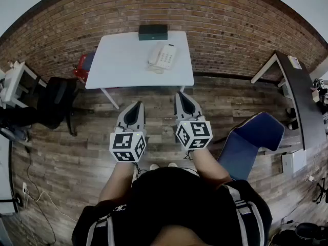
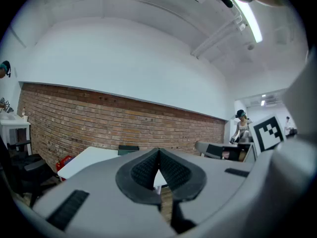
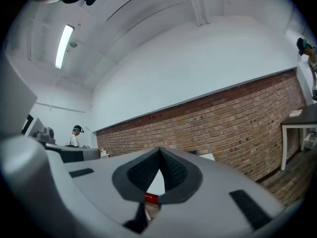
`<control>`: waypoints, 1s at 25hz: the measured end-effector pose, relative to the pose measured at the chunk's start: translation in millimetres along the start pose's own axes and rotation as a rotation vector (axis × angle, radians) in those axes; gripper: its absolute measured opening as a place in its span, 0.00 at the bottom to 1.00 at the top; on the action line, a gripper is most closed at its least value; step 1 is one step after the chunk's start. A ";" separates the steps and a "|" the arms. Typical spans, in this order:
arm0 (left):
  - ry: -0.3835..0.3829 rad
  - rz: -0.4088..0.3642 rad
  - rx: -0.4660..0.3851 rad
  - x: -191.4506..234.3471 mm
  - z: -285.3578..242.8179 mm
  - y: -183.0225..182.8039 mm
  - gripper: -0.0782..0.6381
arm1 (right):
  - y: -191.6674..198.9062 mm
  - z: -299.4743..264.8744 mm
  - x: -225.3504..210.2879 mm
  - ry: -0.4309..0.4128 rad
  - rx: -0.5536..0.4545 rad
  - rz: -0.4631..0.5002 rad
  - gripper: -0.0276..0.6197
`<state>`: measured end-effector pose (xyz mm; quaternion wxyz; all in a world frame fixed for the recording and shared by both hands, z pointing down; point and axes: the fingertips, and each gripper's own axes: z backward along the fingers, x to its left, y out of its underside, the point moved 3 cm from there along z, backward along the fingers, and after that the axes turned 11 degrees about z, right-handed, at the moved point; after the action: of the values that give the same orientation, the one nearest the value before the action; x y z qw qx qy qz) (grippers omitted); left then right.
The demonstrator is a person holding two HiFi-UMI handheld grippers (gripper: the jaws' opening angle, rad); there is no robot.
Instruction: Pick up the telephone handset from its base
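1. On the far desk (image 1: 118, 60), the handset (image 1: 155, 53) lies on its phone base (image 1: 168, 58), well apart from me.
2. My left claw (image 1: 137, 105) and right claw (image 1: 181, 95) are both clenched and empty.
3. Risk: if I arrive clenched, I'd knock the handset off instead of gripping it.

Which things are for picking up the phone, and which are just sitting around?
For the job:
telephone handset, resting on its base; white table under it; left tool and right tool, both shut and empty.

Just lying about:
dark green box at the table's back edge; red object beside the table; black chair; blue chair.
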<state>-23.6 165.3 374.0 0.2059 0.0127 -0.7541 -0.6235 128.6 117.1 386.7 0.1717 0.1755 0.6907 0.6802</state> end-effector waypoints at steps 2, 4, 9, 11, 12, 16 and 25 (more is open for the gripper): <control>0.004 0.002 -0.016 -0.4 2.1 -3.6 0.11 | -1.8 0.4 3.8 -0.008 -0.004 -0.009 0.04; 0.009 0.001 -0.026 -1.7 3.9 -5.5 0.11 | -2.3 1.7 7.5 -0.015 -0.005 -0.014 0.04; 0.025 0.002 -0.025 -2.9 5.4 -5.2 0.11 | -1.8 5.7 11.1 0.001 -0.009 -0.029 0.04; 0.030 0.000 -0.023 -1.8 6.1 -5.1 0.11 | -0.6 4.8 9.1 0.029 -0.003 -0.045 0.04; 0.032 -0.001 -0.020 -1.4 6.9 -4.5 0.11 | 0.1 4.6 8.7 0.039 0.002 -0.049 0.04; 0.037 0.004 -0.008 6.7 13.8 0.2 0.11 | 1.6 4.7 18.5 0.049 0.001 -0.050 0.04; 0.052 0.023 0.011 31.6 29.9 12.1 0.11 | 14.7 -0.1 51.6 0.041 0.033 -0.053 0.04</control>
<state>-59.4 187.3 390.6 0.2328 0.0214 -0.7519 -0.6165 83.3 141.7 401.4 0.1726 0.1457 0.7096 0.6674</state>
